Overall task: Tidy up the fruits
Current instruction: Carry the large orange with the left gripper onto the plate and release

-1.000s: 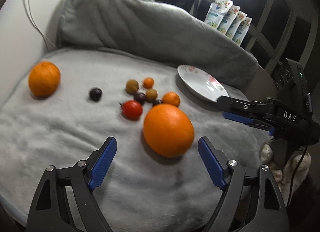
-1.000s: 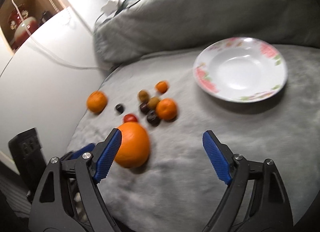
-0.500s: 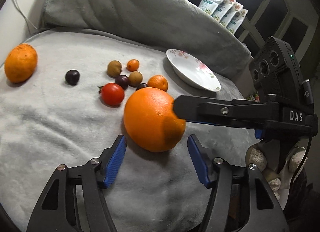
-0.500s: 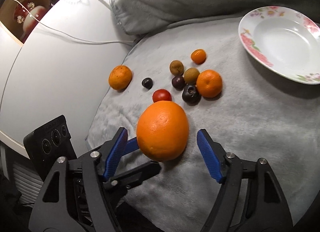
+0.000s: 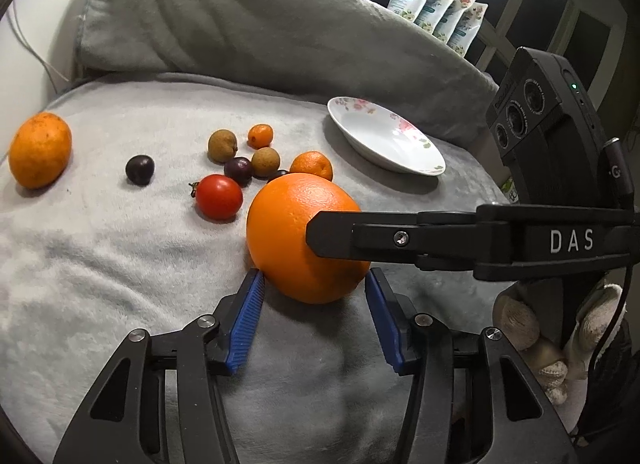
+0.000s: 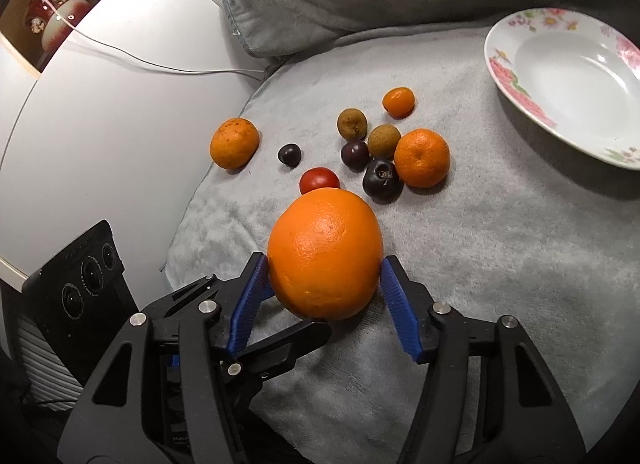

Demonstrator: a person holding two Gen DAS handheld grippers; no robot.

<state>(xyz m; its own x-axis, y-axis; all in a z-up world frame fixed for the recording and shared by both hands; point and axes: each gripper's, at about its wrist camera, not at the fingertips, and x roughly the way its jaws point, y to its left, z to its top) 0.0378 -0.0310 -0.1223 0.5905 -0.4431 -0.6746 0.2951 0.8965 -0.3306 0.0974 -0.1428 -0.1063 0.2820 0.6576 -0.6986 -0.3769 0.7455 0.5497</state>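
Both sets of jaws have just been closing around one large orange, which rests on the grey blanket. In the left wrist view, the left gripper has its blue pads at the fruit's lower flanks, the tips at or just off the skin; contact is hard to judge. The right gripper's black finger crosses in from the right and lies against the orange's near side. The fruit is bright, pebbled and slightly oval. This view alone shows a gloved hand below that gripper and pouches behind the pillow.

In the right wrist view, the right gripper brackets the same orange, pads touching or nearly touching both sides. The left gripper's finger passes beneath it. Only here does a dark fruit show fully, beside the mandarin; the flowered plate sits toward the blanket's far right corner.
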